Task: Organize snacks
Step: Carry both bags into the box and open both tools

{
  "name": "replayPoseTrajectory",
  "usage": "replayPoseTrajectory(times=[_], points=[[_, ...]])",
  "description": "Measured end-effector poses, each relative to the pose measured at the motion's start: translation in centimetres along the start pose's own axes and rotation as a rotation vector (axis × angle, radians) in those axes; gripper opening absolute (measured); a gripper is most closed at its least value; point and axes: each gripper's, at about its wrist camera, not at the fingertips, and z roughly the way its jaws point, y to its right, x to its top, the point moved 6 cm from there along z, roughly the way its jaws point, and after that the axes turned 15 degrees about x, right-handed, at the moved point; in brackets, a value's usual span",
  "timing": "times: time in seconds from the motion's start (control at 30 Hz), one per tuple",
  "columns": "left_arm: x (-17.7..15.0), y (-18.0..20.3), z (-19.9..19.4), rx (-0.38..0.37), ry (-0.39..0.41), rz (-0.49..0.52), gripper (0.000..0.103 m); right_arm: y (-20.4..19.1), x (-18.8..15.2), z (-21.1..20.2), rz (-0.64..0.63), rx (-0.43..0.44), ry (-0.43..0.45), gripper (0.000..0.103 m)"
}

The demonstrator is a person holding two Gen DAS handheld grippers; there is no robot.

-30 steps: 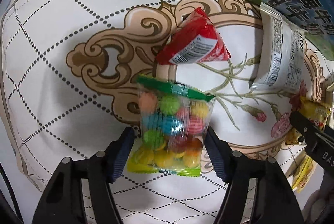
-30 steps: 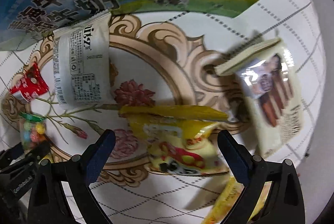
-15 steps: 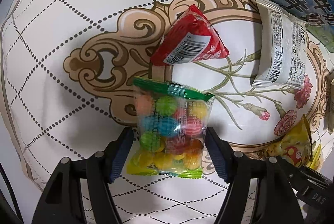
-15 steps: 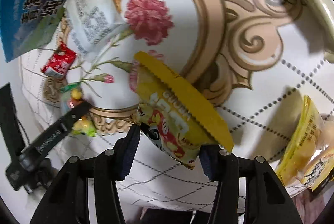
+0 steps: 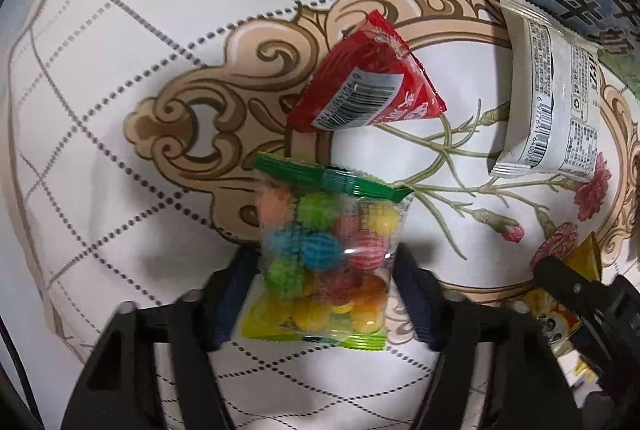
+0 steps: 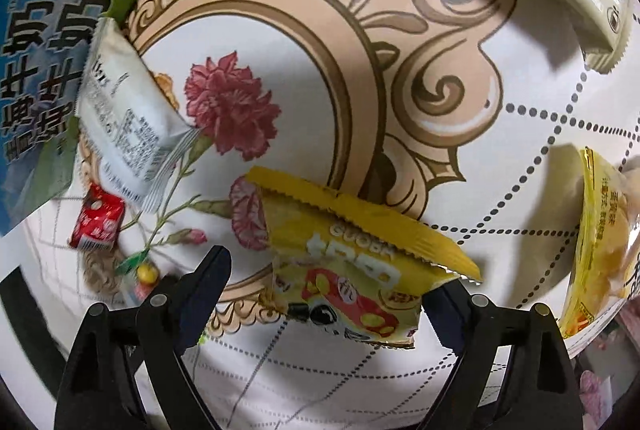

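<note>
Left tongs (image 5: pixel 326 294) closed on candy bag (image 5: pixel 328 262)

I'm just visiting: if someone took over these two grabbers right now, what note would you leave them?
Left gripper: jaws have just been closing around the candy bag, pads at its sides; firm grip unclear.
Right gripper: open, jaws have just been opening; yellow packet lies loose between them.
Red packet and white packet lie on the tablecloth.
Nothing visibly sorted yet; all remains.
</note>
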Motion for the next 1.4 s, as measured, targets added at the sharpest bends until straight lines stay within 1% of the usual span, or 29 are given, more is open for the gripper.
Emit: replayPoseTrajectory(times=[0.03, 0.07, 0.1, 0.17, 0.23, 0.3, 0.4, 0.5, 0.6, 0.67, 0.7, 0.77, 0.83, 0.9, 1.0, 1.03, 1.07, 1.17, 1.23, 1.3, 1.4], points=[[-0.2, 0.0, -0.2, 0.005, 0.012, 0.004, 0.051, 1.0, -0.8, -0.5, -0.001, -0.014, 0.010, 0.082], [-0.4, -0.1, -0.4, 0.009, 0.023, 0.008, 0.050, 1.3, -1.0, -0.6, -0.006, -0.045, 0.018, 0.071], [-0.5, -0.1, -0.6, 0.009, 0.031, 0.010, 0.048, 1.9, -1.4, 1.0, -0.007, -0.054, 0.026, 0.067], [-1.0, -0.2, -0.8, 0.006, 0.039, 0.013, 0.047, 2.7, -1.7, 0.6, -0.017, -0.032, 0.036, 0.062], [-1.6, -0.2, -0.9, -0.002, 0.042, 0.014, 0.046, 2.6, -2.1, 0.7, -0.047, -0.024, 0.034, 0.056], [-2.3, -0.3, -1.0, -0.009, 0.043, 0.017, 0.046, 2.2, -2.4, 0.6, -0.104, -0.021, 0.033, 0.054], [-3.9, -0.6, -1.2, -0.031, 0.043, 0.021, 0.046, 1.8, -3.7, 0.1, -0.198, -0.047, 0.041, 0.054], [-5.5, -1.2, -1.9, -0.063, 0.043, 0.018, 0.045, 1.4, -5.5, -0.4, -0.260, -0.028, 0.041, 0.053], [-6.5, -1.7, -3.8, -0.115, 0.061, 0.012, 0.045, 0.5, -6.6, -2.4, -0.316, 0.011, 0.043, 0.053], [-6.3, -2.0, -6.1, -0.156, 0.095, 0.010, 0.045, -0.4, -7.2, -4.2, -0.358, 0.044, 0.048, 0.053], [-5.8, -2.2, -7.5, -0.175, 0.117, 0.008, 0.045, -1.8, -7.2, -4.9, -0.383, 0.059, 0.056, 0.053], [-4.3, -2.6, -10.7, -0.219, 0.171, 0.002, 0.045, -3.5, -7.0, -7.1, -0.421, 0.094, 0.078, 0.053], [-1.8, -3.0, -14.3, -0.265, 0.227, 0.002, 0.045, -6.2, -6.0, -9.9, -0.464, 0.136, 0.108, 0.053], [1.3, -3.3, -17.6, -0.302, 0.275, 0.006, 0.045, -9.0, -3.7, -13.0, -0.497, 0.167, 0.136, 0.053], [5.9, -3.8, -20.6, -0.319, 0.325, 0.022, 0.046, -13.5, -0.5, -17.5, -0.564, 0.192, 0.195, 0.053], [7.6, -4.1, -21.3, -0.315, 0.341, 0.026, 0.046, -15.0, 0.6, -18.2, -0.586, 0.189, 0.210, 0.053], [9.6, -4.1, -21.9, -0.297, 0.358, 0.033, 0.046, -15.5, 1.9, -20.8, -0.601, 0.183, 0.221, 0.053], [13.6, -3.9, -22.1, -0.267, 0.355, 0.050, 0.046, -18.9, 6.1, -22.7, -0.646, 0.133, 0.245, 0.053], [16.2, -3.1, -21.0, -0.253, 0.331, 0.058, 0.046, -20.5, 8.8, -22.2, -0.648, 0.100, 0.236, 0.053], [17.9, -2.4, -19.4, -0.240, 0.302, 0.063, 0.046, -20.8, 11.0, -22.1, -0.652, 0.048, 0.227, 0.053], [19.1, -1.5, -17.6, -0.241, 0.257, 0.062, 0.046, -21.1, 13.8, -21.1, -0.642, -0.012, 0.214, 0.053]])
